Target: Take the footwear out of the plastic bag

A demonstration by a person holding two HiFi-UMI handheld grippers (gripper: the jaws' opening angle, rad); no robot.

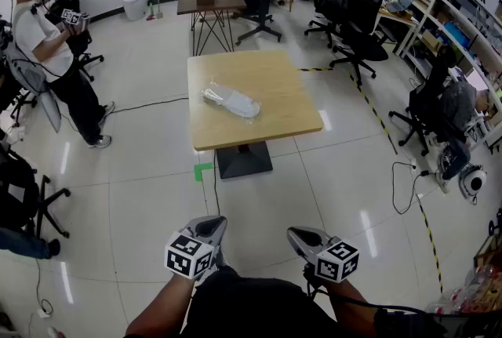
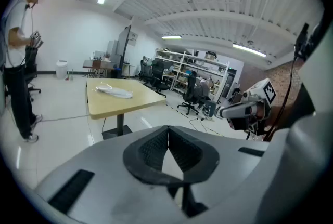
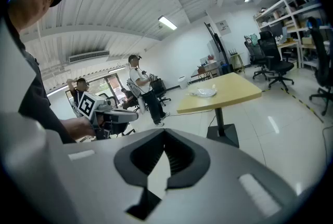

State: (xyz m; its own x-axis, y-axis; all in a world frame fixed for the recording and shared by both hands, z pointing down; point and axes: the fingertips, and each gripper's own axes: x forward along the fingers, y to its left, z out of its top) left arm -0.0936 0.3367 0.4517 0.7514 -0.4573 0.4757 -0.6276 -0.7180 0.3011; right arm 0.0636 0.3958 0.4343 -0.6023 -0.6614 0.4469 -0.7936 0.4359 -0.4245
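Both grippers are held low in front of the person, well apart from the table [image 1: 271,81], which stands across an open stretch of tiled floor [image 1: 337,187].

Left gripper [image 2: 167,141]: jaws closed together, pads meeting, nothing between them. It points forward and somewhat downward.

Right gripper [image 3: 165,151]: jaws likewise closed together, nothing between them. It points forward and somewhat downward, level with the left gripper and beside it, the two not touching.

The plastic bag [image 1: 230,101] lies flat on the table, towards the left half of the top and inside the edges. It is clear and crumpled, with pale footwear inside; the kind of footwear is too small to tell. Neither gripper touches the bag or the table.

The table is a light wooden square top on a single dark pedestal base [image 1: 243,159]. A green tape mark [image 1: 202,170] sits on the floor just left of the base.

A standing person [image 1: 49,46] is at the far left, holding another gripper. Office chairs [image 1: 357,30] and shelves [image 1: 439,7] line the right side.
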